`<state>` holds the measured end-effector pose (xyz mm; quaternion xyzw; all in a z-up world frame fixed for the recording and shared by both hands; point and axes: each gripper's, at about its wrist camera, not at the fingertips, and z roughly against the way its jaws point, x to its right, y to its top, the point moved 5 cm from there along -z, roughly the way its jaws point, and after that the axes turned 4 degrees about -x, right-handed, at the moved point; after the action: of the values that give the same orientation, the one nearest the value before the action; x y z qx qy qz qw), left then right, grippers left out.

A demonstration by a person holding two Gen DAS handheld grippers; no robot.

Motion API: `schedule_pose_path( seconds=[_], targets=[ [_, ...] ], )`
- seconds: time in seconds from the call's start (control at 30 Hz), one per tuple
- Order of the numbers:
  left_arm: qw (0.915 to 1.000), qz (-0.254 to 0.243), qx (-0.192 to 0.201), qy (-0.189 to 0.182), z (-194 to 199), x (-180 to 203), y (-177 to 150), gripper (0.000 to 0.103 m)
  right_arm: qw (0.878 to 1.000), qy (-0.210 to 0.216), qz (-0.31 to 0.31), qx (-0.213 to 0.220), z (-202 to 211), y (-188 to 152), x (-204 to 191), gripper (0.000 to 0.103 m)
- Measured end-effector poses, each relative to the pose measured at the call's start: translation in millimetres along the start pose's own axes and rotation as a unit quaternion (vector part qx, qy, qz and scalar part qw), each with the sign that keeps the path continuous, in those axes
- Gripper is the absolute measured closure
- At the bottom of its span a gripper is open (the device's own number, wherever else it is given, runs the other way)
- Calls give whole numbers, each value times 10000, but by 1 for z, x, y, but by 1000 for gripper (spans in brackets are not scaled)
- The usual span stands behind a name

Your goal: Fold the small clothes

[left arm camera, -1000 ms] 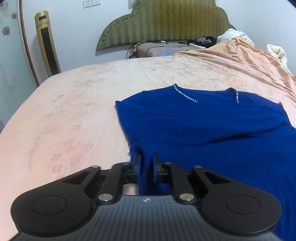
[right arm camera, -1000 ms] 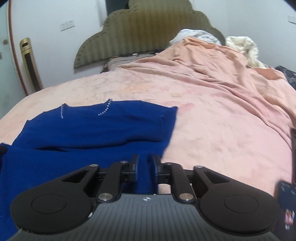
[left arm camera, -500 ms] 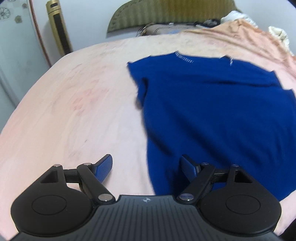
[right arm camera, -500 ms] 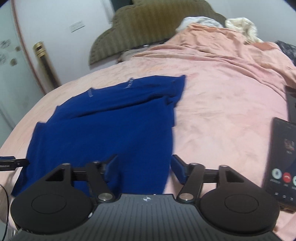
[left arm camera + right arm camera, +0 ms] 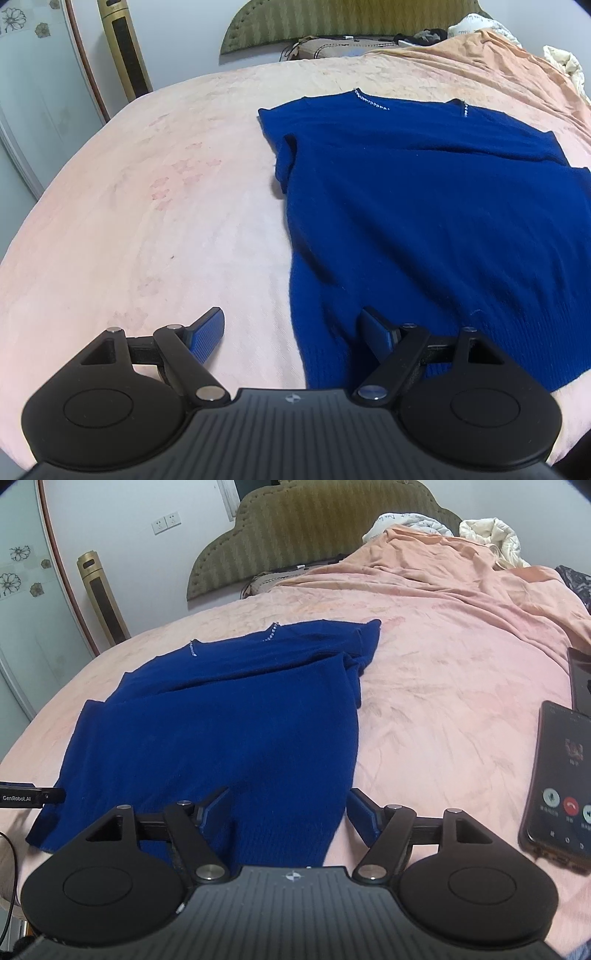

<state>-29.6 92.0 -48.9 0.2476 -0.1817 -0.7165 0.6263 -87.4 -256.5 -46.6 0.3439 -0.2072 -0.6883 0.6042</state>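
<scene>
A dark blue knitted top (image 5: 424, 206) with a sparkly neckline lies flat on the pink bedsheet (image 5: 147, 221), neckline far and hem near. My left gripper (image 5: 291, 332) stands open over the hem's left corner. One pad (image 5: 207, 332) is over bare sheet and the other over the knit, neither pressing. In the right wrist view the same top (image 5: 229, 723) has its right hem corner between the jaws of my right gripper (image 5: 288, 808). Those jaws are opening and their pads stand clear of the cloth. A finger of the left gripper (image 5: 33, 796) shows at the left edge.
A phone (image 5: 557, 786) with a lit call screen lies on the sheet to the right of the right gripper, a second dark device (image 5: 580, 675) behind it. An orange blanket (image 5: 443, 572) is heaped at the back right. A gold tower unit (image 5: 125, 48) stands by the headboard (image 5: 314, 528).
Both grippers were shut on the blue hem a second ago; both have opened and let it go. The top now lies spread flat, and both cameras look further down.
</scene>
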Motion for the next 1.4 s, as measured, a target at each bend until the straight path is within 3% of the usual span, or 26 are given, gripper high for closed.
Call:
schedule_pose_path(
  seconds=[0.13,0.43,0.57,0.7,0.77,0.83,0.87,0.97,1.13,1.23,1.3,1.4],
  targets=[
    [10000,-40,-45,-43,1,3,-2,22,10000,19,-20,-37,2,-5,-1,23],
    [9970,-18,-145,-754,6,-1,-13,19,9999,-81,-27,-64,16,-17,9,18],
    [9959,283,-277,-814,4,-3,-13,19,9998,-179,37,-67,20,-24,11,18],
    [9968,241,-213,-726,7,0,-12,19,10000,-75,-46,37,21,-22,5,18],
    [9974,171,-198,-678,7,3,-14,19,9999,-152,26,79,19,-17,-4,14],
    [9975,140,-178,-674,7,3,-15,19,9990,-431,132,74,14,-13,-11,0],
    [9974,129,-170,-694,8,3,-16,19,9981,-589,169,88,13,-13,-13,1],
    [9967,191,-24,-785,10,-2,-18,19,9959,-885,175,-40,6,-14,-12,0],
    [9932,445,470,-971,17,-12,-21,19,9983,-586,13,-53,9,-20,-3,0],
    [9908,473,315,-1231,14,-12,-20,19,9989,-454,128,-54,13,-24,-4,0],
    [9916,367,-44,-1238,6,-8,-22,19,9983,-544,125,-193,9,-27,-4,0],
    [9930,197,-63,-1159,5,-4,-22,19,9969,-675,45,-398,0,-32,-2,1]
  ],
)
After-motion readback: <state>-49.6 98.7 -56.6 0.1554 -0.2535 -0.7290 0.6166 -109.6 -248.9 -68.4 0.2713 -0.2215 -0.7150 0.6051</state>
